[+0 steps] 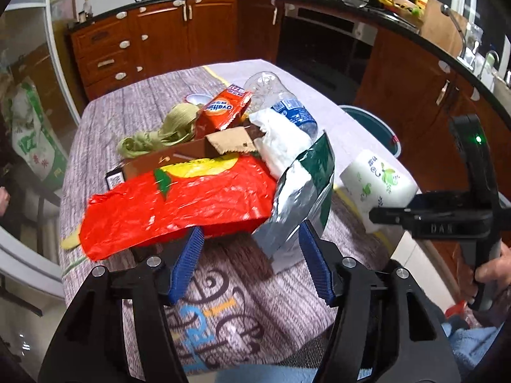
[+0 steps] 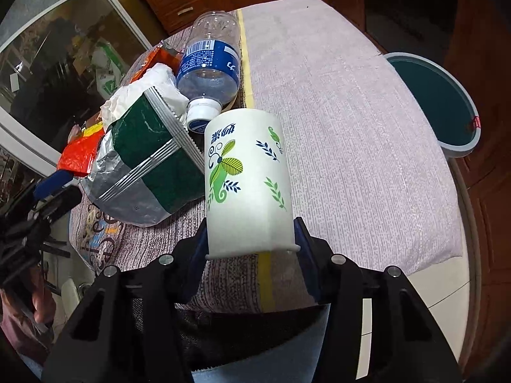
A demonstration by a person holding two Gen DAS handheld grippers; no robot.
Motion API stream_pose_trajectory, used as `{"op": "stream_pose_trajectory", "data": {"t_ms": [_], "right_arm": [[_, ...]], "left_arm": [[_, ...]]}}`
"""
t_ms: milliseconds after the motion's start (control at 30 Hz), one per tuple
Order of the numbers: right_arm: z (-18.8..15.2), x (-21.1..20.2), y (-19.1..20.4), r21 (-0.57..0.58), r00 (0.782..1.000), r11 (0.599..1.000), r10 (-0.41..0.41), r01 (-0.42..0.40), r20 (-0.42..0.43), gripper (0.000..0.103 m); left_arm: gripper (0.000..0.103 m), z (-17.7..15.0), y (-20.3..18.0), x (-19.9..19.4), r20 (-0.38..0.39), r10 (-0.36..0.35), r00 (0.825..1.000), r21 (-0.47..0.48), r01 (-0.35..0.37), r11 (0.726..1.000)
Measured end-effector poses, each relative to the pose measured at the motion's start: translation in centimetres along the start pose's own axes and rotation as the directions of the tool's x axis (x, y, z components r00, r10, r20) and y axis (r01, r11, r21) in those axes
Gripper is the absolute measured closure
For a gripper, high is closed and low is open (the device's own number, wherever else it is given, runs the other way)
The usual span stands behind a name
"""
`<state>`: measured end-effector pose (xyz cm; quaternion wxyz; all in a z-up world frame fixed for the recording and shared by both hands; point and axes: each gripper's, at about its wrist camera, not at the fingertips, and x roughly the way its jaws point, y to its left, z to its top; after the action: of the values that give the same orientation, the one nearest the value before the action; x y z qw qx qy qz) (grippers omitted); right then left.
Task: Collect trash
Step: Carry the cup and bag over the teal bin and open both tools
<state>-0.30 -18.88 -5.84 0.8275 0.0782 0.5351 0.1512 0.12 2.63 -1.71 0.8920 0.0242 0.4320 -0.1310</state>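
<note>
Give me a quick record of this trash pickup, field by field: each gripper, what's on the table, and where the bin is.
right gripper: jaws shut on the paper cup, held bottom end away from the camera
left gripper: jaws open, nothing between them, near the red wrapper
trash pile: red wrapper, green foil bag, plastic bottle lying on its side, white tissue, orange carton
surface: table with a cloth
bin: on the floor beyond the table edge, open

Even, fairly bright indoor light; soft shadows on the table [image 1: 134,102]. Strong fisheye bending and dark corners. The red wrapper [image 1: 179,204] glares and smears slightly; far cabinets look soft.
</note>
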Motion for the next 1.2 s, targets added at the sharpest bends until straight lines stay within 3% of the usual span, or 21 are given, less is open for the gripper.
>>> {"op": "stream_pose_trajectory", "data": {"t_ms": [133, 267, 367, 433, 500, 600, 700, 800, 900, 967, 1200], "right_arm": [[0.2, -0.3, -0.4, 0.012, 1.0, 1.0, -0.011, 0.011, 0.003, 0.054], [0.3, -0.3, -0.7, 0.027, 1.0, 1.0, -0.014, 0.014, -0.002, 0.054], [0.3, -0.2, -0.6, 0.022, 1.0, 1.0, -0.018, 0.018, -0.003, 0.054], [0.3, -0.3, -0.5, 0.021, 1.0, 1.0, -0.02, 0.02, -0.001, 0.054], [0.2, -0.5, -0.5, 0.026, 1.0, 0.999, -0.019, 0.02, -0.002, 0.054], [0.1, -0.8, -0.9, 0.037, 1.0, 0.999, -0.026, 0.026, 0.007, 0.054], [0.1, -0.9, -1.6, 0.054, 1.0, 0.998, -0.03, 0.029, 0.008, 0.054], [0.0, -1.0, -2.3, 0.071, 1.0, 0.997, -0.022, 0.021, 0.01, 0.054], [-0.1, -1.8, -3.0, 0.079, 0.999, 0.997, -0.024, 0.021, 0.029, 0.055], [0.1, -2.3, -3.4, 0.088, 0.999, 0.996, -0.023, 0.019, 0.04, 0.055], [1.1, -4.6, -5.9, 0.143, 0.996, 0.99, -0.006, -0.006, 0.089, 0.055]], "left_arm": [[0.04, -0.2, -0.8, 1.5, -0.052, -0.073, 0.996, 0.014, 0.074, 0.997], [0.04, -2.2, -1.4, 3.8, -0.123, -0.101, 0.987, -0.032, 0.098, 0.995], [0.043, -3.0, -1.9, 4.6, -0.132, -0.123, 0.984, -0.057, 0.116, 0.992], [0.075, -3.0, -2.9, 4.0, -0.109, -0.156, 0.982, -0.037, 0.153, 0.988], [0.087, -2.9, -3.9, 3.1, -0.089, -0.162, 0.983, 0.007, 0.164, 0.986], [0.088, -2.9, -4.8, 2.6, -0.087, -0.176, 0.981, 0.046, 0.18, 0.982], [0.086, -3.0, -5.3, 3.8, -0.132, -0.155, 0.979, 0.04, 0.162, 0.986], [0.08, -2.1, -6.2, 5.3, -0.139, -0.14, 0.98, 0.043, 0.147, 0.988], [0.097, -1.2, -7.0, 4.7, -0.115, -0.171, 0.978, 0.044, 0.177, 0.983], [0.097, -0.8, -7.8, 3.8, -0.099, -0.15, 0.984, 0.076, 0.158, 0.985], [0.098, 3.4, -9.9, 0.1, -0.014, -0.198, 0.98, 0.149, 0.197, 0.969]]}}
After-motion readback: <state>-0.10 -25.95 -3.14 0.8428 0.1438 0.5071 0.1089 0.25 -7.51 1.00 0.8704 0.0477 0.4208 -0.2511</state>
